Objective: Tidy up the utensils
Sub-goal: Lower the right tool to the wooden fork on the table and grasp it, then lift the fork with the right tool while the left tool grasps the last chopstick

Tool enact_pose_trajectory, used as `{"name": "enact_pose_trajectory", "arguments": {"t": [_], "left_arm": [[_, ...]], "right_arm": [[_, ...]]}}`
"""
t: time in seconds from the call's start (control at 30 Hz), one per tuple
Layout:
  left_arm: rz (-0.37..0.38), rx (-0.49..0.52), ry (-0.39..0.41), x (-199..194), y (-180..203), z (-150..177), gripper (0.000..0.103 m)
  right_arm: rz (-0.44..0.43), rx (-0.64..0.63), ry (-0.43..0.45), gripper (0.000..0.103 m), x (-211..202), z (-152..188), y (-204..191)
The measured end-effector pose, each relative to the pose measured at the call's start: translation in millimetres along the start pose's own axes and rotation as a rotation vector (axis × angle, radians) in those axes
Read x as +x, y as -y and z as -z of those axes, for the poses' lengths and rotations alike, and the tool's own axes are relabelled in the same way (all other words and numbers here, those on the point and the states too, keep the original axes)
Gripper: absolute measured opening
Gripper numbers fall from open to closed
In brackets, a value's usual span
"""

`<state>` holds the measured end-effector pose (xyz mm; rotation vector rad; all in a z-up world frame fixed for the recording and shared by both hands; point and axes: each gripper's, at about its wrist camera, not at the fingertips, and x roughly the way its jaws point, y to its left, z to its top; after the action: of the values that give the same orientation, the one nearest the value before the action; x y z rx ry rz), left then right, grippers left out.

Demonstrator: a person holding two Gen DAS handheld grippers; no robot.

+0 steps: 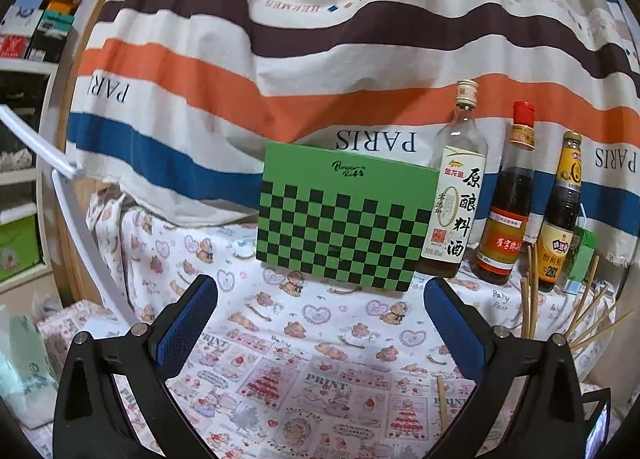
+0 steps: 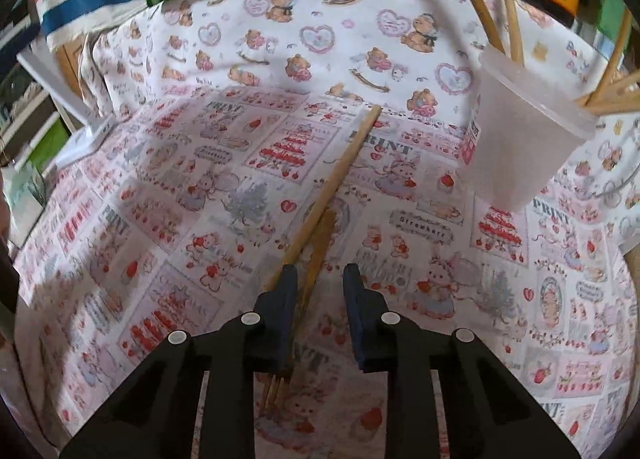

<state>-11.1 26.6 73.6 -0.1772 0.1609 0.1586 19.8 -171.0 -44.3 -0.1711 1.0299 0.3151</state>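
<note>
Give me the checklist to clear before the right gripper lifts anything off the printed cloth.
1. Wooden fork lies between the right gripper fingers: ok.
2. Both pads press on the fork: not ok, a gap shows on the right side.
3. Loose wooden chopstick is out of the grip: cannot tell, it crosses the fork by the left finger.
4. Translucent plastic cup stands with sticks in it: ok.
5. Left gripper is open and empty: ok.
</note>
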Motion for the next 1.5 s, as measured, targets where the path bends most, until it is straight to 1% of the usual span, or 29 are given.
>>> {"name": "enact_pose_trajectory", "arguments": {"t": [0.07,0.17,0.23,0.37,0.43,0.5,0.63,0.7,0.73,0.8,0.9,1.03,1.13,1.17,1.23,1.3,1.43,1.5], "left_arm": [[-0.008,0.006,0.006,-2,1,0,0.102],[-0.006,0.0,0.001,-1,1,0,0.102],[-0.006,-0.007,-0.007,-1,0,0,0.102],[0.007,-0.024,-0.024,1,-5,-2,0.102],[0.01,-0.026,-0.034,3,-6,-2,0.102],[0.004,-0.023,-0.041,5,-6,-1,0.102],[0.006,-0.024,-0.053,8,-8,0,0.102],[0.007,-0.026,-0.061,10,-9,1,0.102],[0.01,-0.028,-0.067,12,-10,1,0.102],[0.013,-0.027,-0.08,15,-9,3,0.102],[0.014,-0.02,-0.094,17,-8,4,0.102],[0.017,-0.007,-0.096,17,-5,5,0.102],[0.02,0.0,-0.092,16,-3,5,0.102],[0.021,0.002,-0.092,16,-3,5,0.102],[0.014,0.012,-0.091,17,-2,7,0.102],[0.007,0.016,-0.103,20,-1,9,0.102],[0.032,-0.011,-0.146,26,-5,10,0.102],[0.044,-0.03,-0.156,27,-7,10,0.102]], "right_arm": [[0.002,-0.019,0.008,0.007,0,0,-2],[0.011,-0.009,0.01,0.006,2,-3,5],[0.038,0.029,0.016,0.005,4,-5,18],[0.062,0.077,0.028,0.005,5,-6,42],[0.054,0.115,0.069,0.005,-1,-10,55],[0.031,0.117,0.084,0.005,-4,-14,64],[0.085,0.103,0.109,0.006,-11,-14,68],[0.037,0.154,0.101,0.014,-14,-11,76],[0.008,0.175,0.099,0.016,-17,-9,79],[-0.033,0.2,0.102,0.017,-23,-3,80],[-0.068,0.225,0.118,0.017,-35,13,78],[-0.133,0.276,0.087,0.017,-34,29,79],[-0.098,0.283,0.079,0.017,-29,36,79],[-0.099,0.285,0.072,0.017,-26,36,79],[-0.137,0.295,0.064,0.017,-22,37,79],[-0.139,0.288,0.06,0.017,-19,36,78],[-0.097,0.236,0.059,0.017,-18,31,67],[-0.067,0.196,0.058,0.016,-17,28,61]]}}
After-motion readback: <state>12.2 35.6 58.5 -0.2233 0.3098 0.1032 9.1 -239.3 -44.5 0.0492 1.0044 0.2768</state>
